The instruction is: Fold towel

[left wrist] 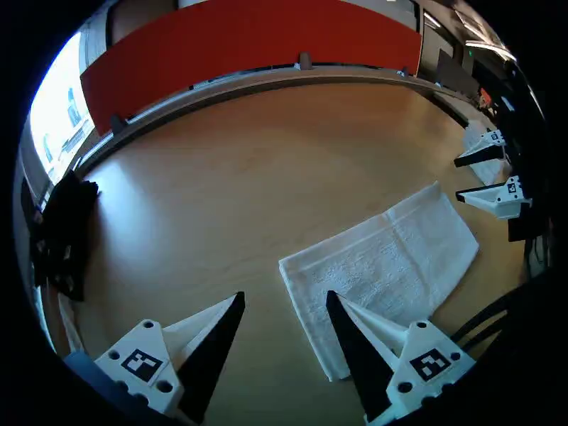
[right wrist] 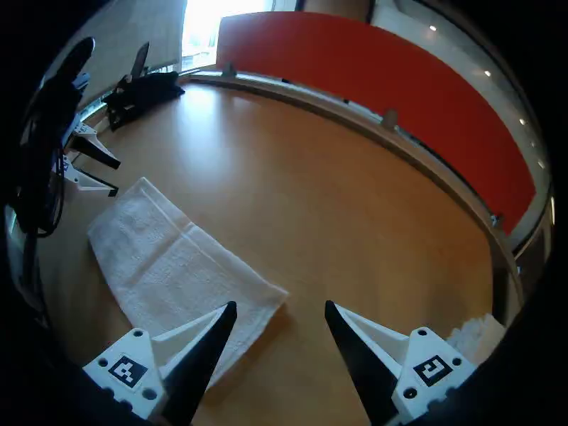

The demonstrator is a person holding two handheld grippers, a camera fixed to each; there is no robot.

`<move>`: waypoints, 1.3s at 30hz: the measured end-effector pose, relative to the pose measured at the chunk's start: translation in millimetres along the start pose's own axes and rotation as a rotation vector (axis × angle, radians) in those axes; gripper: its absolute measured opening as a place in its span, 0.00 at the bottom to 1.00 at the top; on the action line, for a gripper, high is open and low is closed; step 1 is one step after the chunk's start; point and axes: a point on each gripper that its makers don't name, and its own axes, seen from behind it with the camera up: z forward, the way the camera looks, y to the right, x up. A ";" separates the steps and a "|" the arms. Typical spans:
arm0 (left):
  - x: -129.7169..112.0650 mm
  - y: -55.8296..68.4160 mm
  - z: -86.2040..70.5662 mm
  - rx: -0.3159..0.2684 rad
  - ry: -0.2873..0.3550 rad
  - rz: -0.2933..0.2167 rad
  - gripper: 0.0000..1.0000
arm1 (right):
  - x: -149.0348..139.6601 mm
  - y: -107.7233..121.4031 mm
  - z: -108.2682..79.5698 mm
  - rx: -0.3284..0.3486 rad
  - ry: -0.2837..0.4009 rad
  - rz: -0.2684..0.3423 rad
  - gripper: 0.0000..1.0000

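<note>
Left gripper view: towel (left wrist: 387, 259) flat on tbl (left wrist: 234, 184), beside spread fingers (left wrist: 213, 341).

towel (right wrist: 177, 266): white, folded flat, lower left of frame on the wooden table (right wrist: 341, 213)
right gripper (right wrist: 280, 307): bottom edge, fingers wide apart, left one over the towel's near end
left gripper (right wrist: 117, 179): far left, by the towel's far end
red panel (right wrist: 397, 78): upper right, behind the table
</note>
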 end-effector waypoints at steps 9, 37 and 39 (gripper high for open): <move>-1.7 4.6 -6.0 -0.010 0.006 -0.005 0.91 | -4.2 -4.0 -5.3 0.005 0.002 0.006 0.96; -50.2 27.8 -42.6 -0.010 0.007 -0.090 0.92 | -44.2 -45.6 -49.9 0.019 0.012 0.038 0.96; -52.3 28.2 -43.7 -0.008 0.007 -0.093 0.92 | -45.8 -46.8 -51.6 0.020 0.012 0.036 0.96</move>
